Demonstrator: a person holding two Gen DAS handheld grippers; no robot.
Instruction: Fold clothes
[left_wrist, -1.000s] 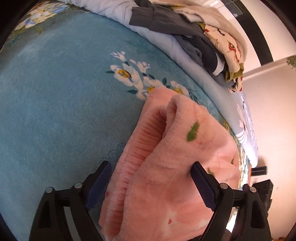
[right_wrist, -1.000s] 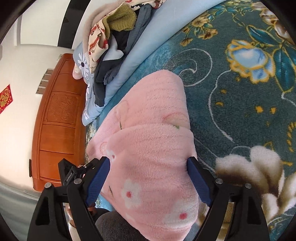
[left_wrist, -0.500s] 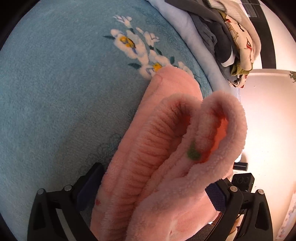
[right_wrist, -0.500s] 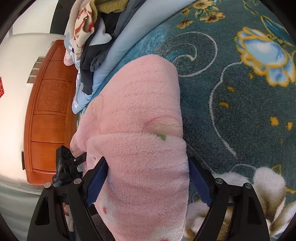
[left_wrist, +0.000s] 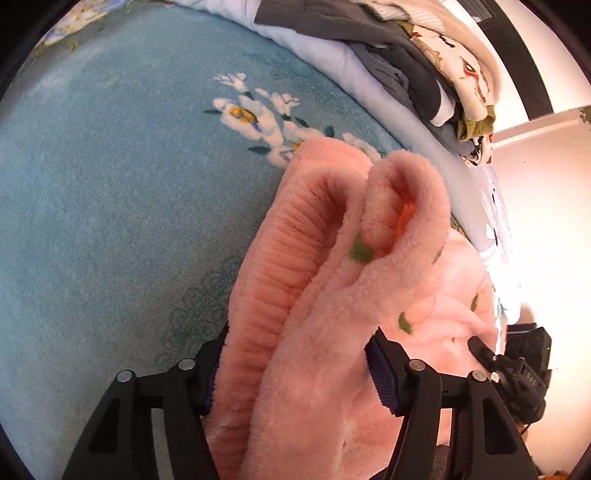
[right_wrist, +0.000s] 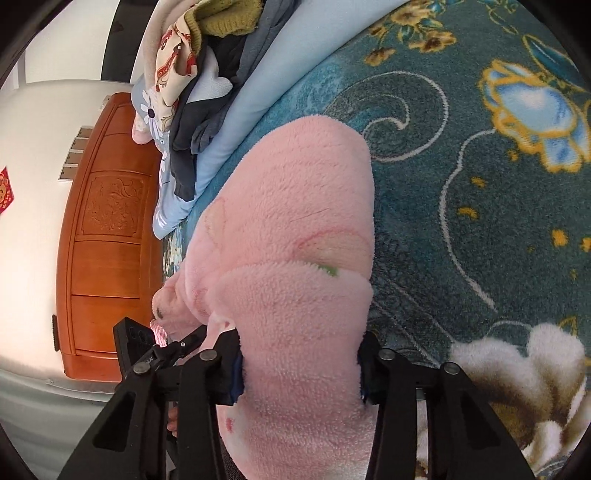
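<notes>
A pink fleece garment (left_wrist: 332, 258) with small green and red flower prints lies bunched in thick folds on a teal floral blanket (left_wrist: 110, 184). My left gripper (left_wrist: 295, 369) has its jaws closing, and both pads press into the ribbed fold on that side. In the right wrist view the same garment (right_wrist: 295, 221) bulges up between the jaws of my right gripper (right_wrist: 299, 369), which are also closing and squeeze the fleece from both sides. Each gripper shows as a black frame at the edge of the other's view.
A pile of mixed clothes (left_wrist: 424, 55) sits on a pale blue quilt (left_wrist: 332, 55) along the far side of the blanket. An orange wooden board (right_wrist: 107, 229) stands past the bed's edge. The blanket (right_wrist: 480, 184) stretches bare to the right of the garment.
Both pairs of jaws have narrowed from wide apart to pressing on the pink fleece. The fold in the left gripper has bunched up higher.
</notes>
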